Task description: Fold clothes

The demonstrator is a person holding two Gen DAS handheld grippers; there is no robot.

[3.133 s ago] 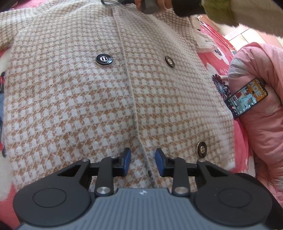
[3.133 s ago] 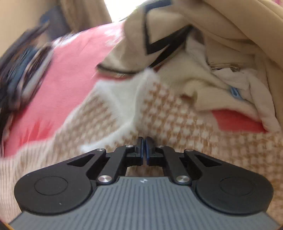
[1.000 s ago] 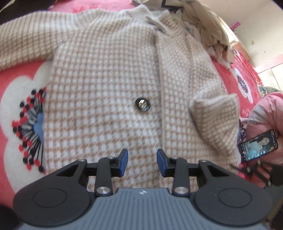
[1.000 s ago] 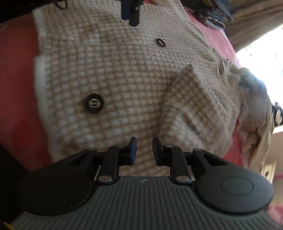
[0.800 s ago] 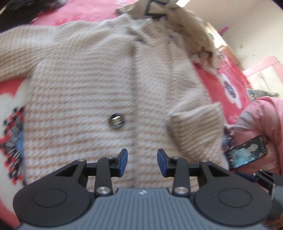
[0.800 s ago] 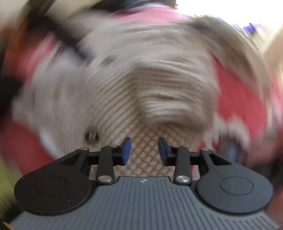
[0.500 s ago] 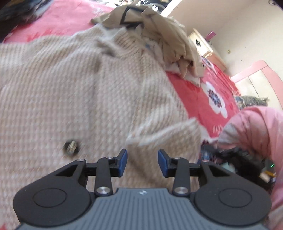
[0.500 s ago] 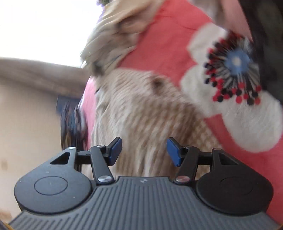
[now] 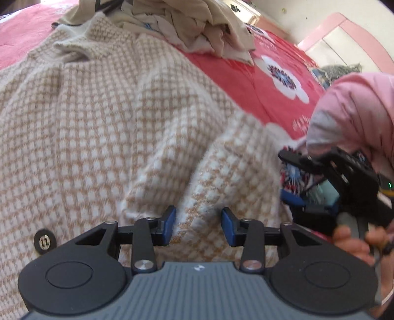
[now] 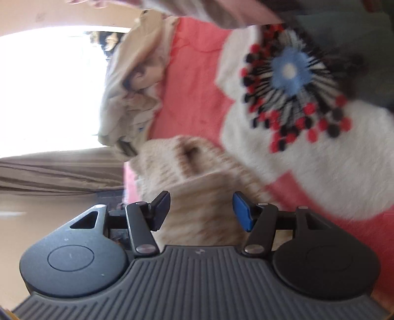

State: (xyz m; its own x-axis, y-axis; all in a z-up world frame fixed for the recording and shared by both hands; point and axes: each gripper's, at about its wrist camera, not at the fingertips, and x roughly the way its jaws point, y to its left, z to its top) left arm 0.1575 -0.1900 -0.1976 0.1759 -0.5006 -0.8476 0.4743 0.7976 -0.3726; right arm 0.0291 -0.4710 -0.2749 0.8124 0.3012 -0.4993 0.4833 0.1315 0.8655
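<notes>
A beige-and-white checked cardigan (image 9: 103,128) lies spread on a red blanket, one dark button (image 9: 44,242) showing at the lower left. Its sleeve (image 9: 229,167) is folded inward over the body. My left gripper (image 9: 198,225) hovers open just over that folded sleeve, pads clear of the knit. My right gripper (image 9: 287,177) stands open at the cardigan's right edge, held by a hand (image 9: 352,241). In the blurred, rolled right wrist view, my right gripper (image 10: 201,211) is open with the cardigan's edge (image 10: 197,172) beyond it and nothing gripped.
A heap of beige and white clothes (image 9: 192,22) lies past the cardigan's collar. The red blanket (image 9: 246,73) has white flower prints (image 10: 290,71). A pink quilt (image 9: 357,110) bulges at the right, with a pink-framed wardrobe behind it.
My left gripper slid right across the cardigan, from the button to the folded sleeve. The right gripper's jaws widened and it rolled and swung to the cardigan's right edge.
</notes>
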